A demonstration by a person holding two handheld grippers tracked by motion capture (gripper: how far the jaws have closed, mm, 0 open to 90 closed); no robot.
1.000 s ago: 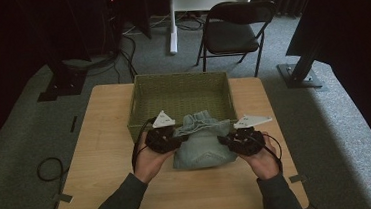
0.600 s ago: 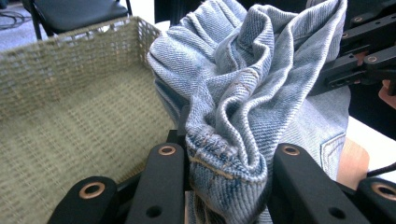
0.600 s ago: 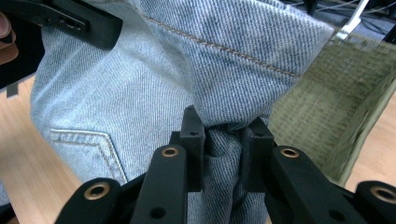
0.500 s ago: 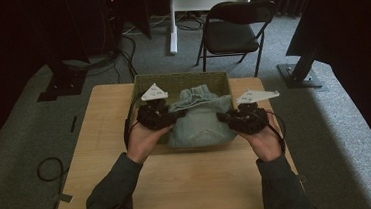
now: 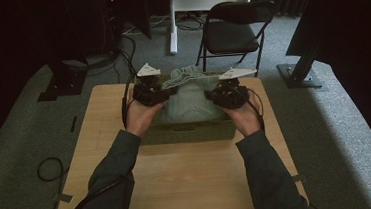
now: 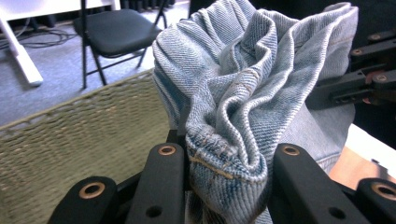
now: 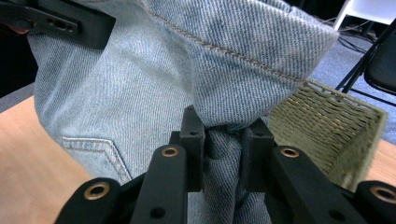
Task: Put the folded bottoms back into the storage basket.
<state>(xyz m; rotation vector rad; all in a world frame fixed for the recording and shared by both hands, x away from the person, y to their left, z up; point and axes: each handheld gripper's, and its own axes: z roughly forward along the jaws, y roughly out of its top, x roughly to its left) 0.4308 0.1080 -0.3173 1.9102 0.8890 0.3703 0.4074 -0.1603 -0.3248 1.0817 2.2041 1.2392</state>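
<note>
Pale wood makes up the rectangular table (image 5: 179, 180), which stands on grey carpet with a black folding chair (image 5: 233, 30) behind its far edge. On the far half of the table sits the olive-green woven rectangular basket (image 5: 190, 132), its near wall facing the person. Over the basket hangs the folded light-blue denim garment (image 5: 193, 101), held off the tabletop between the two hands, with its lower part down inside the basket's opening. The left gripper (image 6: 224, 158) is clenched on a bunched, hemmed fold at the garment's left edge, the cloth squeezed between its black jaws. The right gripper (image 7: 222, 140) is clamped on a gathered pinch of denim at the right edge, just below a stitched seam and beside a back pocket (image 7: 91, 151).
</note>
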